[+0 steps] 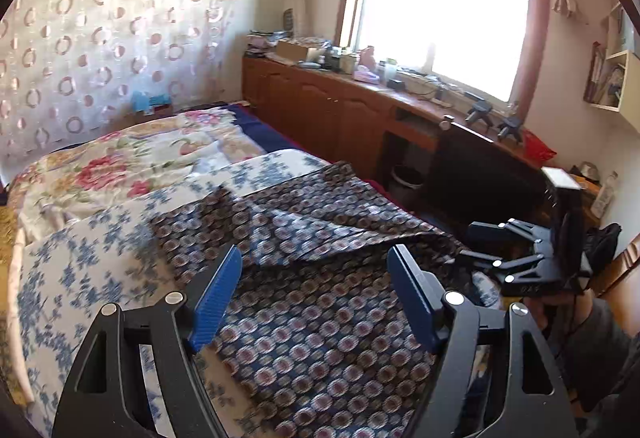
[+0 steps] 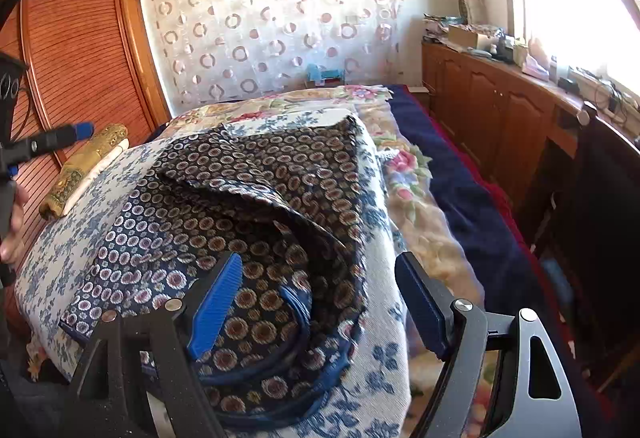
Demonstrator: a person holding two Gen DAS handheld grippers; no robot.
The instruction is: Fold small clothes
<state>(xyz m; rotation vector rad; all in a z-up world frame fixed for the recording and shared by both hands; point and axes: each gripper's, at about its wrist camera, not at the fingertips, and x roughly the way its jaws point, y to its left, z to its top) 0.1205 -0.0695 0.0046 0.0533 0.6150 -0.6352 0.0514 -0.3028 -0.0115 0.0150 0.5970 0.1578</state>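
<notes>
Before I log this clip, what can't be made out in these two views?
- Patterned garment: its near hem, left wrist view, hidden behind the left gripper and cut by the bottom edge.
- Its underside, right wrist view: covered by a folded-over flap.
- Right gripper: in the left wrist view its fingertips are dark and small; the gap is unreadable.
- Sill clutter: washed out by window glare.
</notes>
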